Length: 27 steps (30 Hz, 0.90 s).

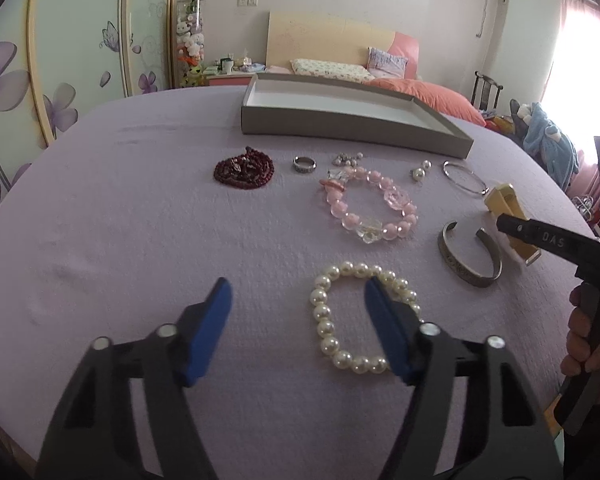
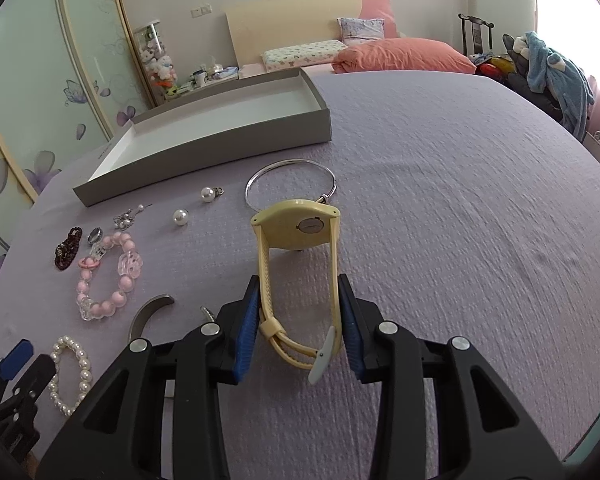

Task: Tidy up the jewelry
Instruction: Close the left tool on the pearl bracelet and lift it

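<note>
Watch (image 2: 296,276) stands clamped between the right tongs (image 2: 298,320); left tongs (image 1: 298,328) gape over pearl bracelet (image 1: 360,316).

- The right side of the pearl bracelet (image 1: 342,320) is hidden behind a blue pad of the left gripper (image 1: 298,328).
- In the right wrist view, the silver cuff (image 2: 148,312) is mostly covered by the right gripper (image 2: 298,320); only one end and a small tip show.
- The yellow watch (image 1: 508,216) is partly hidden in the left wrist view, behind a black gripper finger.
- The small cluster of charms (image 1: 348,158) is too small to tell apart.
- The engraving on the ring (image 1: 303,165) cannot be read.
- The hand (image 1: 588,344) is cut off by the right edge.
</note>
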### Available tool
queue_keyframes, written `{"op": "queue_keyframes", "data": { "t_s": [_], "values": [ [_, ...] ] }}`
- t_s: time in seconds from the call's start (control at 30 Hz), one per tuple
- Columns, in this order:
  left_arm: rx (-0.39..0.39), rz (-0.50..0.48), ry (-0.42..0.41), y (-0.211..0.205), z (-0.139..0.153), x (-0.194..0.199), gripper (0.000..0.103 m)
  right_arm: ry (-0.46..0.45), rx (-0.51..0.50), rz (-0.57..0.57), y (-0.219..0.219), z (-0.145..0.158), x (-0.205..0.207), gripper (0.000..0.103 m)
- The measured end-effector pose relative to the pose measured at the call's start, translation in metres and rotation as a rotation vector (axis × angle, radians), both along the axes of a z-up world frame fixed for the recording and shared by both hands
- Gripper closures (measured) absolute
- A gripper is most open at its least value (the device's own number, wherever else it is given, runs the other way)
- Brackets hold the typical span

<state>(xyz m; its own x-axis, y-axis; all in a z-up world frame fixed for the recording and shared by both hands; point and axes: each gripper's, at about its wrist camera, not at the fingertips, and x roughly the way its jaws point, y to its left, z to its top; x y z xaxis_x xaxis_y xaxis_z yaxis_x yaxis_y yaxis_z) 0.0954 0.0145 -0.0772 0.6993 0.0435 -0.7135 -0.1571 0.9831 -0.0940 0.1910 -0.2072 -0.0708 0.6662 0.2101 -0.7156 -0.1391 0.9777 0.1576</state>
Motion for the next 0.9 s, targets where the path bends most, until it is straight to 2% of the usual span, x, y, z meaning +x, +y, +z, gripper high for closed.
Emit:
{"op": "queue_keyframes", "data": {
  "t_s": [0.2,0.27,0.37,0.4,0.5,0.63,0.9],
  "values": [
    [0.064,-0.021,0.024,-0.011,-0.005,0.003,0.059,-0.011,0.007,0.006,-0.002,0.004,-0.005,0.064],
    [0.078,-0.024,0.028,-0.014,-0.005,0.004,0.074,-0.014,0.008,0.007,-0.002,0.005,-0.005,0.064],
    [0.093,-0.043,0.033,-0.018,-0.005,0.004,0.091,-0.017,0.014,0.010,-0.002,0.005,-0.007,0.064],
    [0.099,-0.054,0.035,-0.021,-0.005,0.004,0.093,-0.018,0.016,0.011,-0.002,0.006,-0.008,0.064],
    [0.120,-0.076,0.033,-0.027,-0.005,0.003,0.093,-0.027,0.019,0.017,-0.002,0.009,-0.010,0.064],
    [0.109,-0.085,0.023,-0.024,-0.002,0.003,0.094,-0.044,0.023,0.027,-0.002,0.016,-0.012,0.064],
    [0.065,-0.092,-0.060,-0.005,0.034,0.006,0.094,-0.084,0.031,0.049,-0.001,0.029,-0.012,0.064]
  ]
}}
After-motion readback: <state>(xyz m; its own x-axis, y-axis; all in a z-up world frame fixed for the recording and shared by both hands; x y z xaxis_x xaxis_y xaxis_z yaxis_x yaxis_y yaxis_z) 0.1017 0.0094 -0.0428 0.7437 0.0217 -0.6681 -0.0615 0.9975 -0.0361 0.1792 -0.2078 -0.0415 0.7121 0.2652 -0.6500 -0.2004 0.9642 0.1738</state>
